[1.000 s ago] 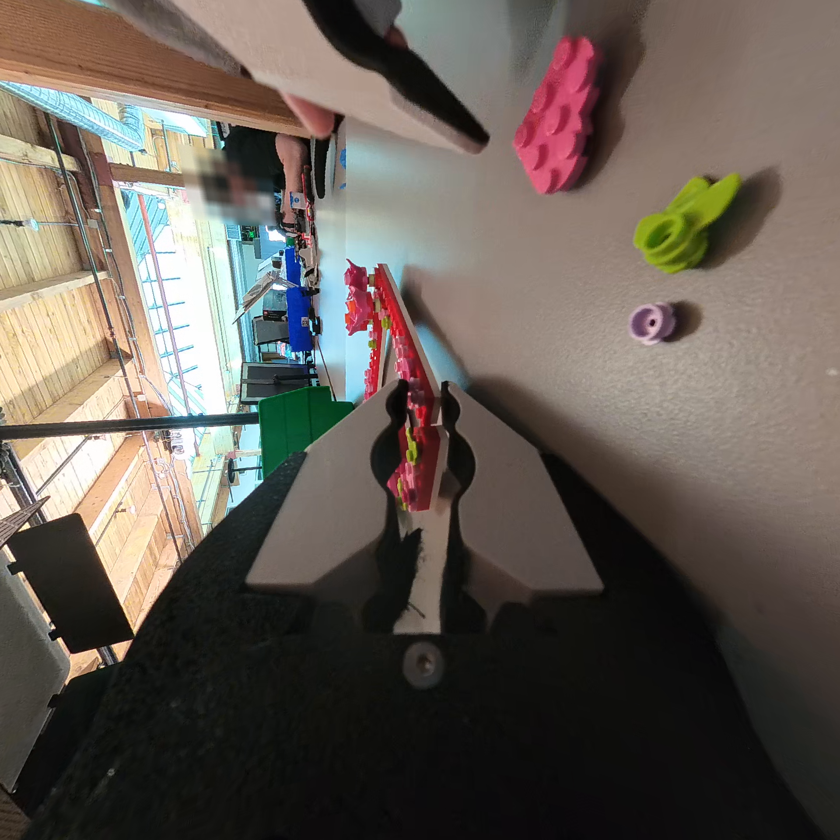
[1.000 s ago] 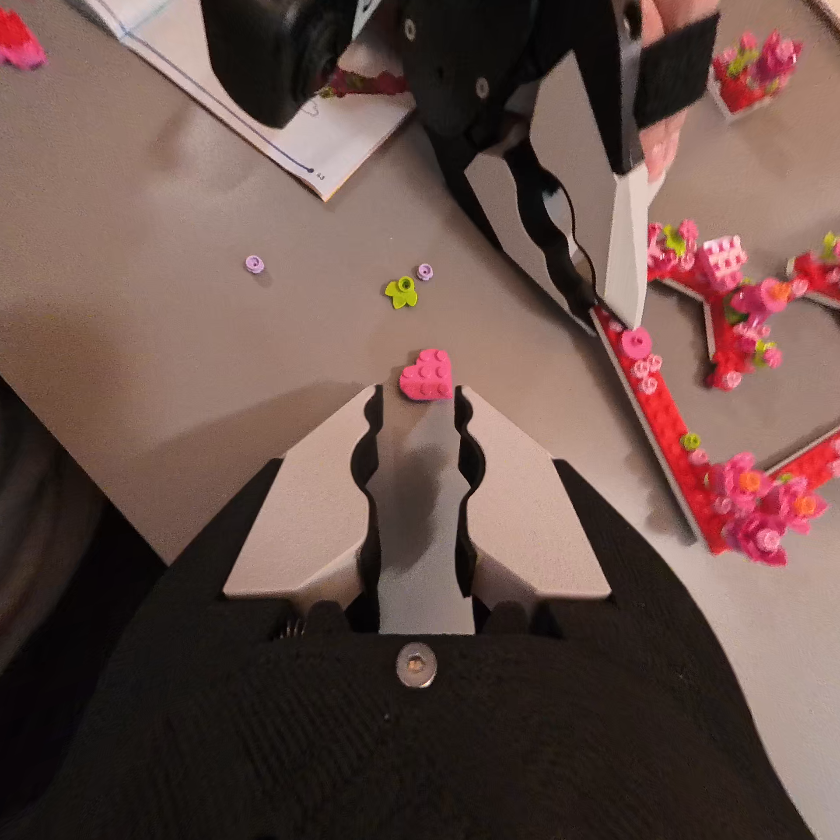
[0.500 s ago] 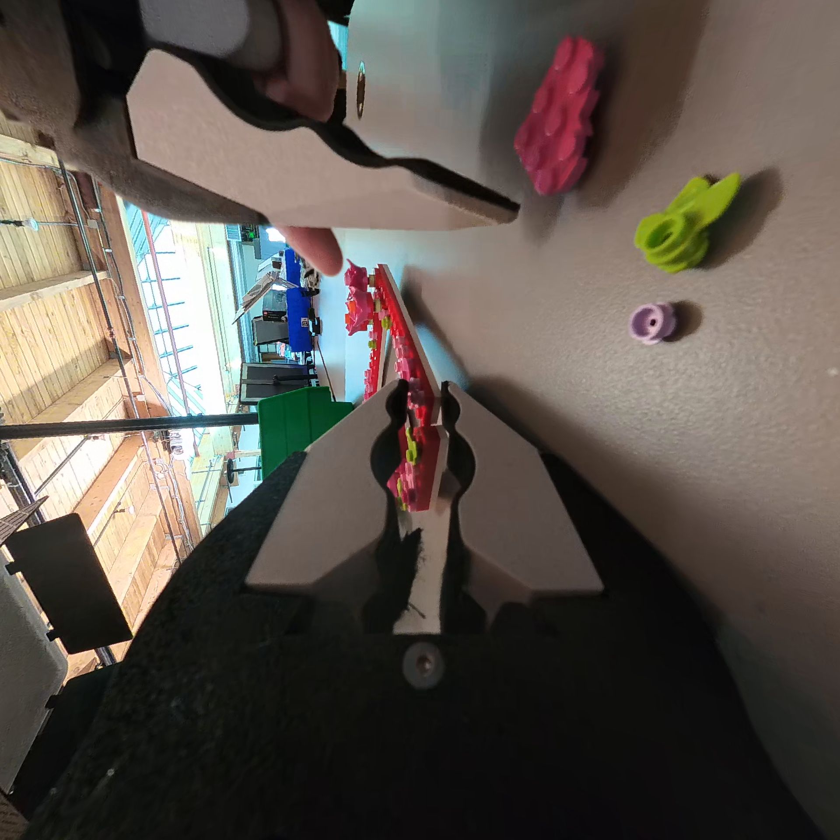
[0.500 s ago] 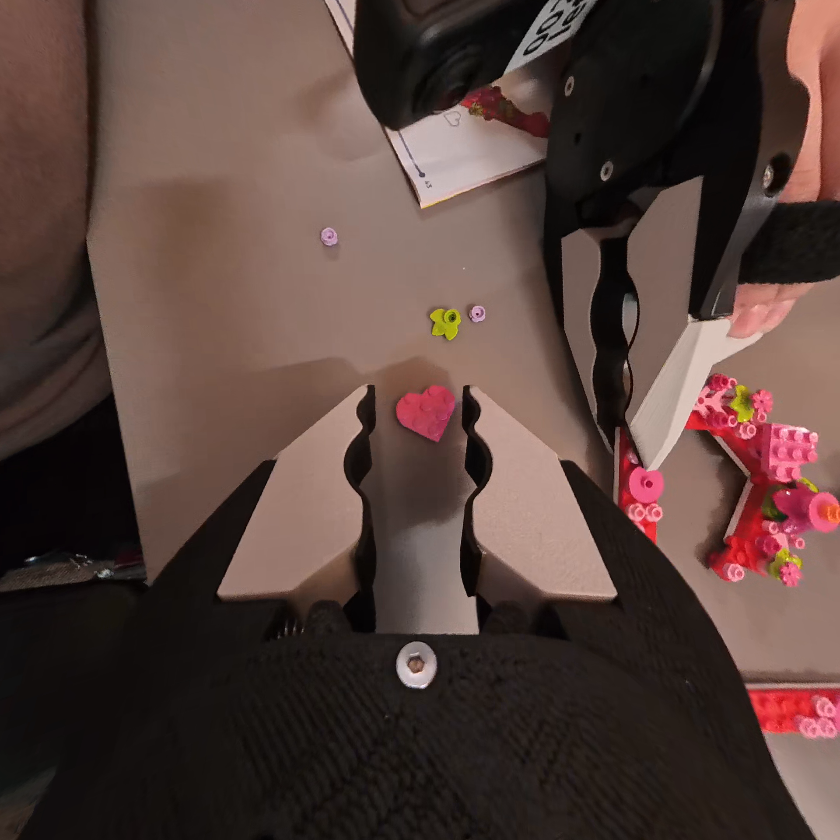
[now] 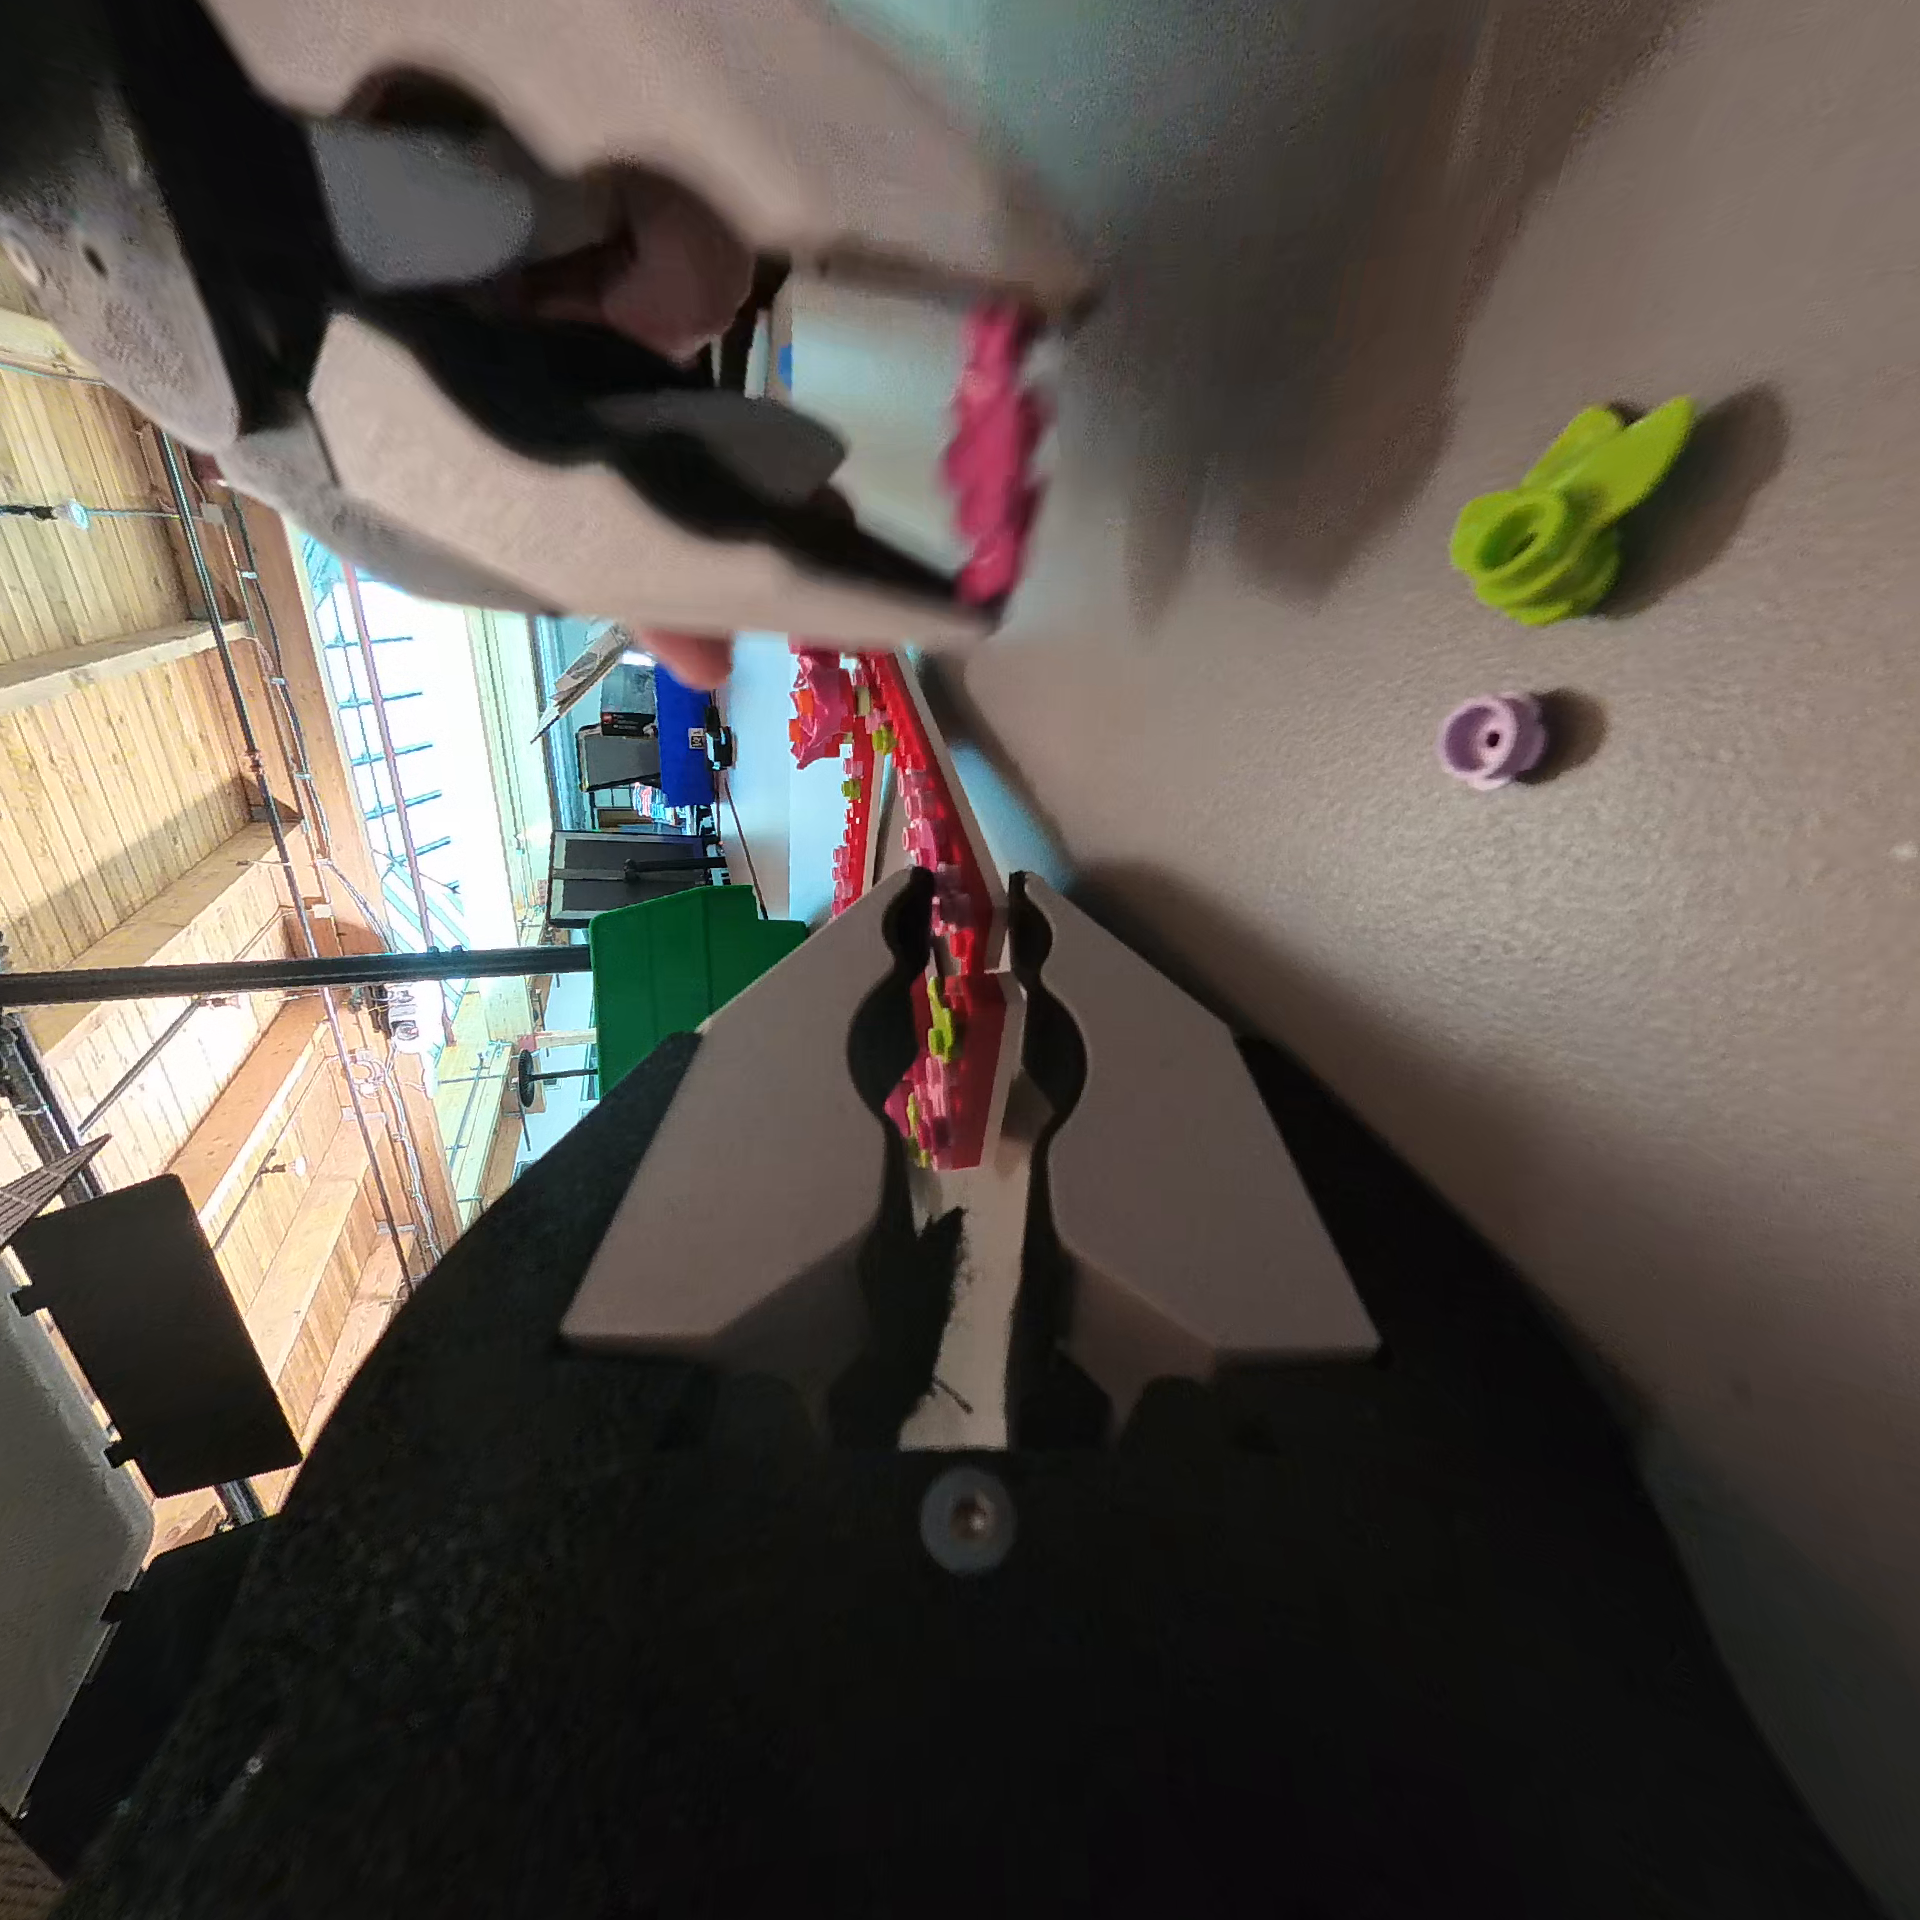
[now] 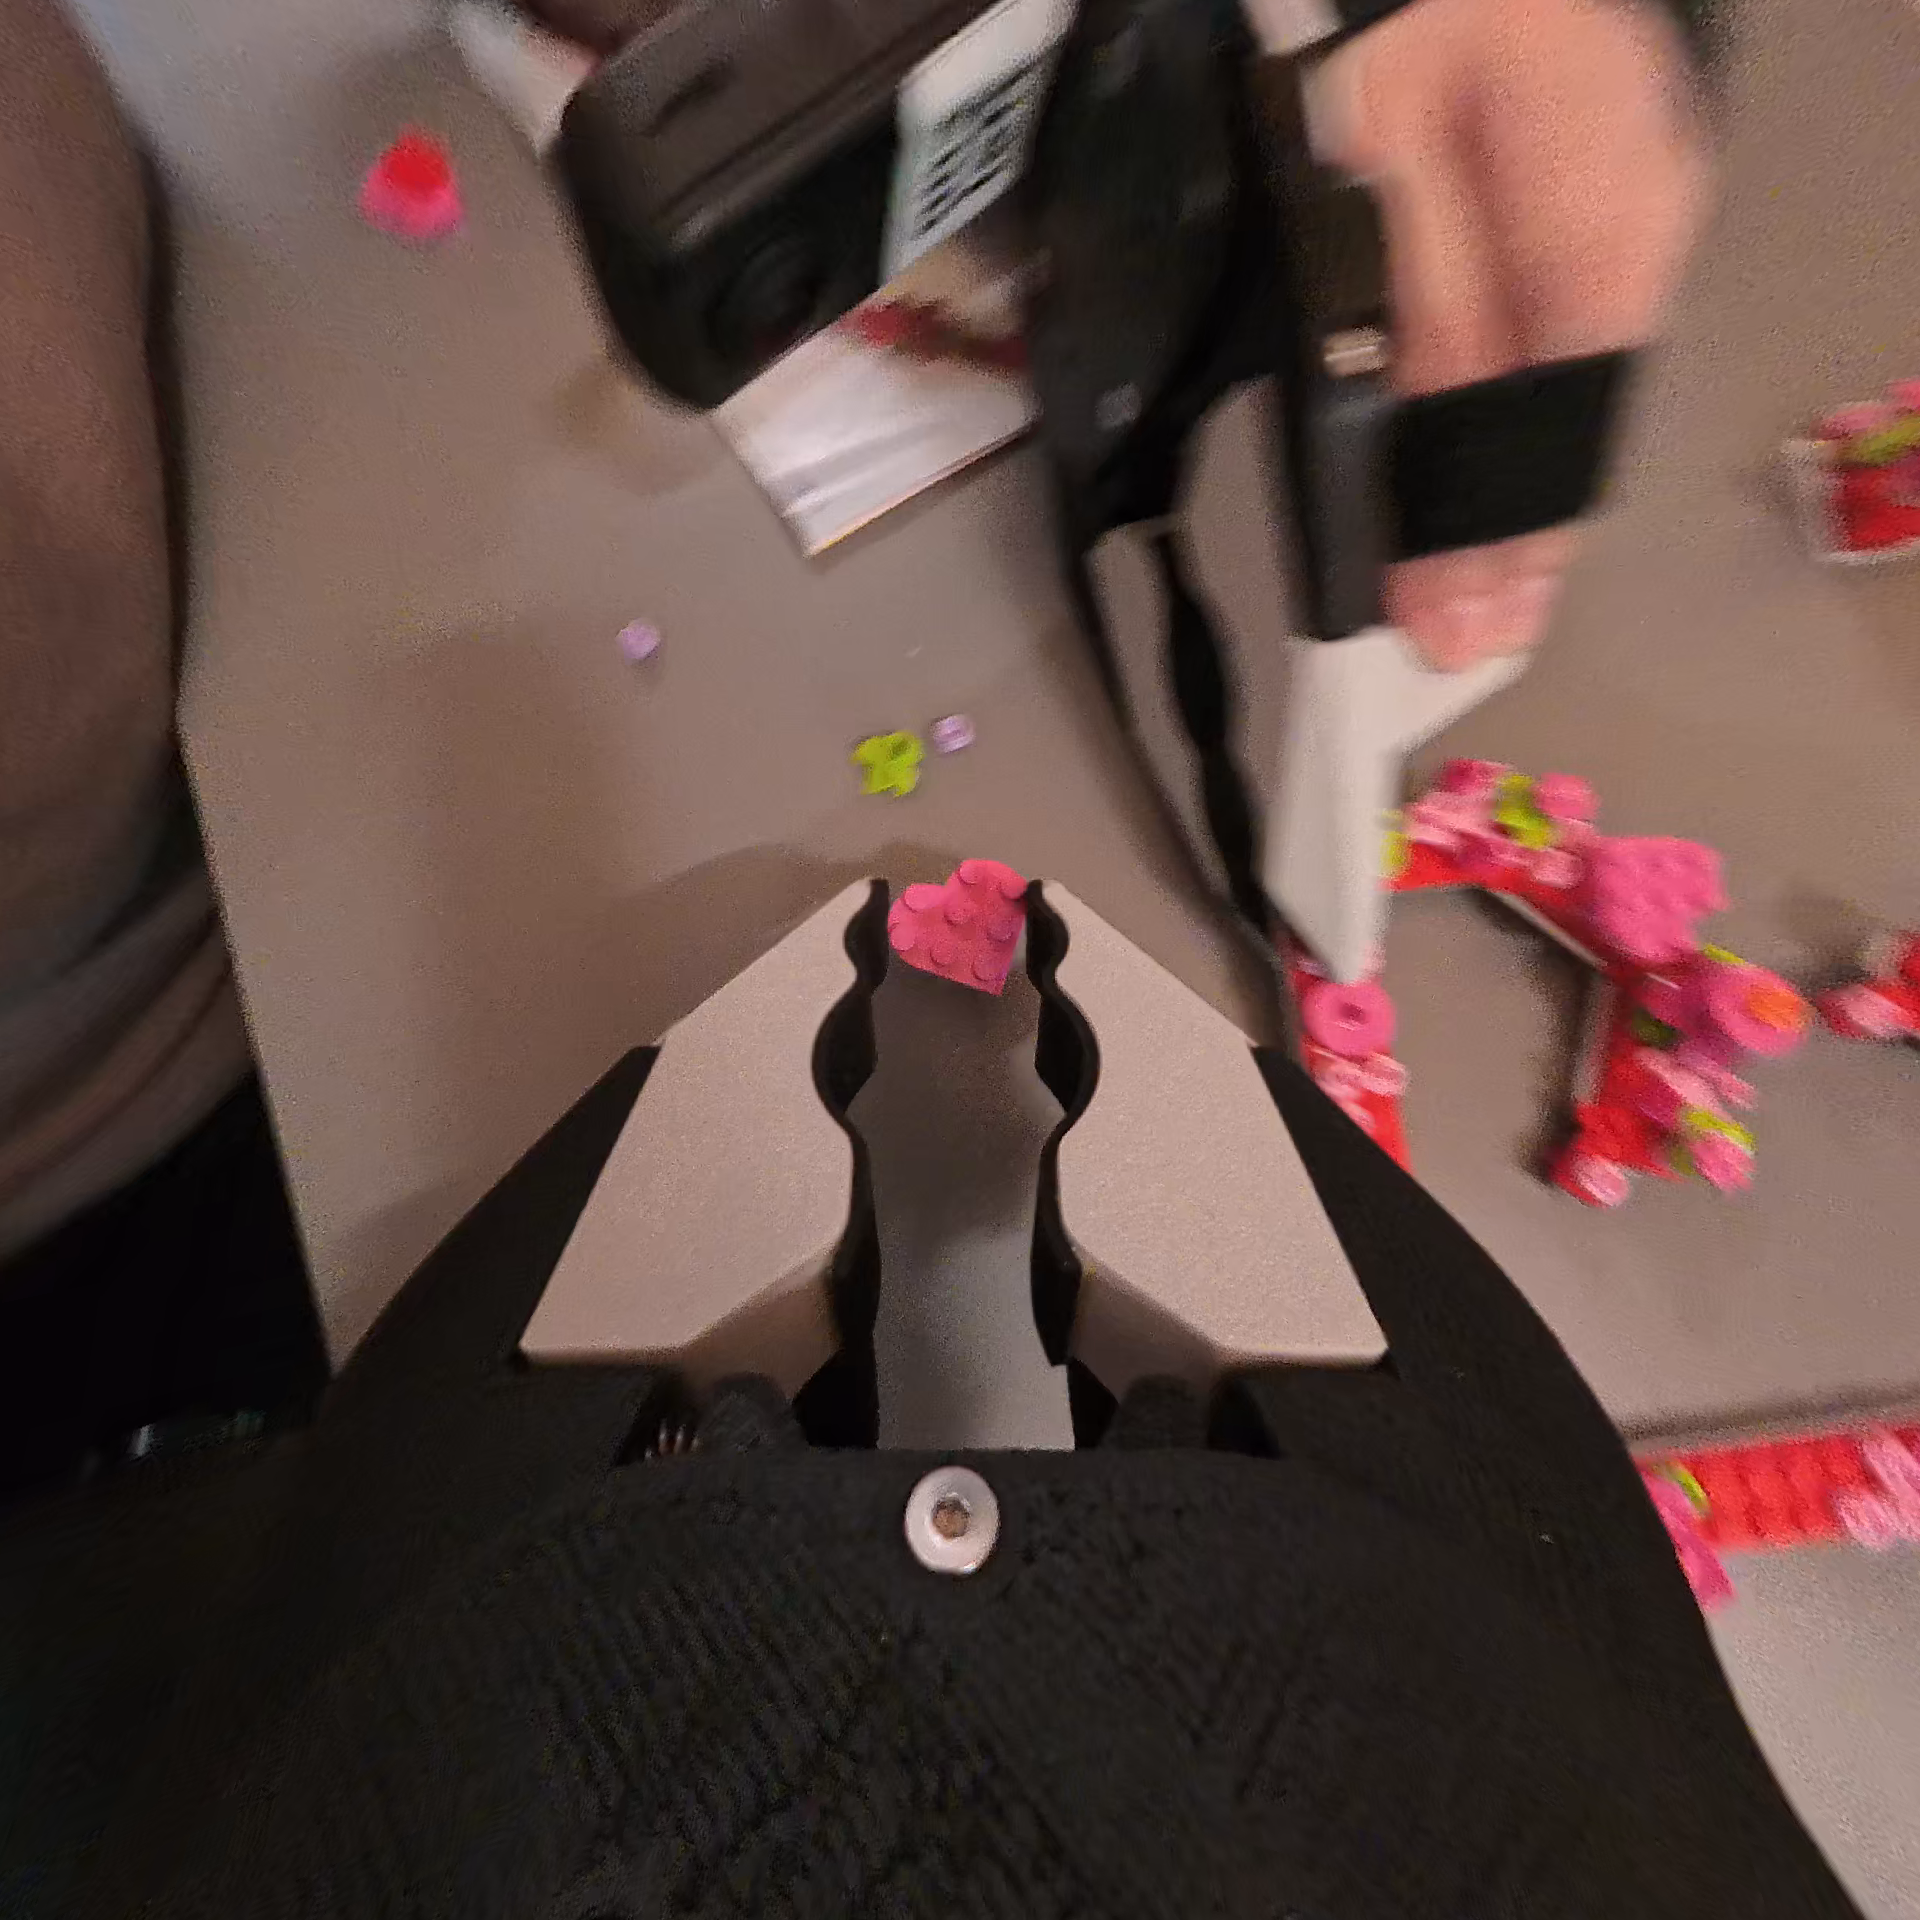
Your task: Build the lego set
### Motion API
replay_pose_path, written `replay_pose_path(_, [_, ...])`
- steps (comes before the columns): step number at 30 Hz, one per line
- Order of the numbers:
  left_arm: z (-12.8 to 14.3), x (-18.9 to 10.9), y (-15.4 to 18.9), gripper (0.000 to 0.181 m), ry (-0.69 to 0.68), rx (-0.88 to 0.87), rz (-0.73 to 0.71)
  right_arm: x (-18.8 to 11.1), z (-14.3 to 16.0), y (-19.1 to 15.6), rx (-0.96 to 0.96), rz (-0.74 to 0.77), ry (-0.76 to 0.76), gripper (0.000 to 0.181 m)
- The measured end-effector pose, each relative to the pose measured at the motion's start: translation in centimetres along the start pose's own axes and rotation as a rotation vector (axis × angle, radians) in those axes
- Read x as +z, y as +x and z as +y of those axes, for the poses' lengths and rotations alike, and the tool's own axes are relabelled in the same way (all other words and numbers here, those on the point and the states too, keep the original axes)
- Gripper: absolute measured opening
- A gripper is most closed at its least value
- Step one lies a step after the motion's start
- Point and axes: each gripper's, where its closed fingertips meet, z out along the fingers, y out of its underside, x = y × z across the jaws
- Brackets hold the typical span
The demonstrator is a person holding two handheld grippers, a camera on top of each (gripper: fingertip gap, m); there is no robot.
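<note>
Between the jaws of the right gripper (image 6: 954,891), at 12 o'clock in the right wrist view, sits the pink heart plate (image 6: 958,925), pinched at the very tips with its studded face turned toward the camera. At 12 o'clock beyond it, on the grey worktop (image 6: 499,831), lie a lime leaf piece (image 6: 886,762) and a lilac round stud (image 6: 952,734) just beside it, with another lilac stud (image 6: 638,639) farther off at 11 o'clock. At 2 o'clock the left gripper (image 6: 1340,961) reaches down onto the red frame (image 6: 1351,1081) dotted with pink flowers, a hand (image 6: 1496,260) wrapped around its handle. An instruction booklet (image 6: 873,436) lies under that gripper's camera.

Seen from the left wrist view, the left gripper's (image 5: 964,883) jaws are pressed onto the edge of the red frame (image 5: 961,1023), which runs away toward 12 o'clock. The right gripper (image 5: 977,603) shows blurred at 12 o'clock, carrying the heart plate (image 5: 992,457). The leaf piece (image 5: 1548,520) and lilac stud (image 5: 1493,740) rest at 2 o'clock.
</note>
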Motion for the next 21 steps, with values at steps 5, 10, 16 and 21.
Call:
replay_pose_path(5, [0.0,0.0,0.0,0.011,0.001,0.004,0.000,-2.5,-0.5,6.0,0.320,0.227,0.153,0.025])
replay_pose_path(10, [-0.1,0.0,0.0,0.011,0.005,0.009,-0.001,-2.6,0.5,8.0,0.426,0.290,0.186,0.025])
replay_pose_path(16, [-0.4,-0.2,0.0,0.011,0.029,0.015,-0.006,-2.0,1.4,8.3,0.369,0.312,0.120,0.025])
replay_pose_path(21, [0.0,-0.3,-0.7,0.027,-0.001,0.026,-0.042,-1.7,1.8,8.2,0.340,0.320,0.084,0.025])
